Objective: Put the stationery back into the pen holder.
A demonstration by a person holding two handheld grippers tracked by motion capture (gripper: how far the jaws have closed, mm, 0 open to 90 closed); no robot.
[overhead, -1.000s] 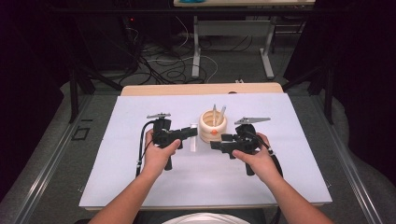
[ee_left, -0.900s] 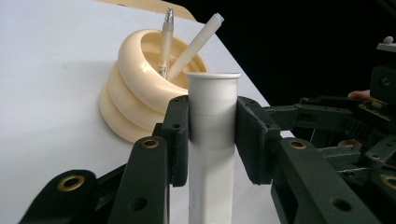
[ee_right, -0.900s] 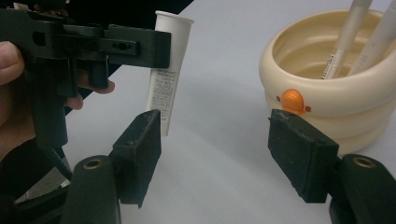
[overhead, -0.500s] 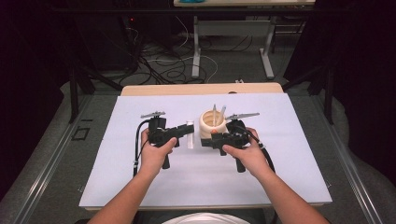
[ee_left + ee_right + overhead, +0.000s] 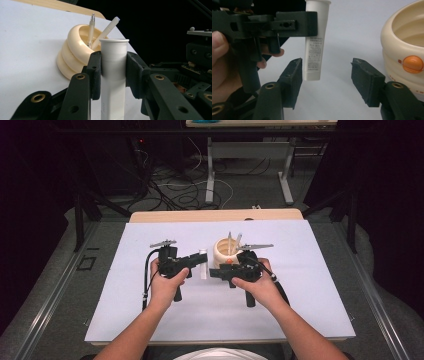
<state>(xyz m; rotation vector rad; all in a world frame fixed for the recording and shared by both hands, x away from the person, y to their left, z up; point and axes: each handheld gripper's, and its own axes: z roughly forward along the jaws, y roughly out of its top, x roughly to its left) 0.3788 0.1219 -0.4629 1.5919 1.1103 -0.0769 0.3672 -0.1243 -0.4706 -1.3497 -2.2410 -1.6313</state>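
Tube clamped in left hand-held gripper, beside cream holder

Tube (image 5: 113,75), white plastic, is pinched near its flared cap end between both pads of the left hand-held gripper (image 5: 113,67); jaws closed tight against its sides. Left gripper view: the tube stands upright in front of the cream holder (image 5: 71,53), a ribbed, ring-stacked pot on the white worktop (image 5: 27,45).

Right gripper view adds what the left one hides: small print down the tube body, and its flat crimped end hanging free above the worktop. Same view shows an orange button (image 5: 411,64) on the holder's wall, just right of the tube. Right hand-held gripper (image 5: 326,82) has its jaws spread wide, nothing between them; the tube's lower end hangs beyond its left pad, contact not discernible.

High view: the tube (image 5: 203,265) sits just left of the holder (image 5: 225,252), between the two grippers, left (image 5: 200,261) and right (image 5: 212,271).

Holder contents: two slim pale sticks (image 5: 91,30) leaning against the inner rim, one with a metallic tip, one flat-ended. Anything deeper inside cannot be seen.
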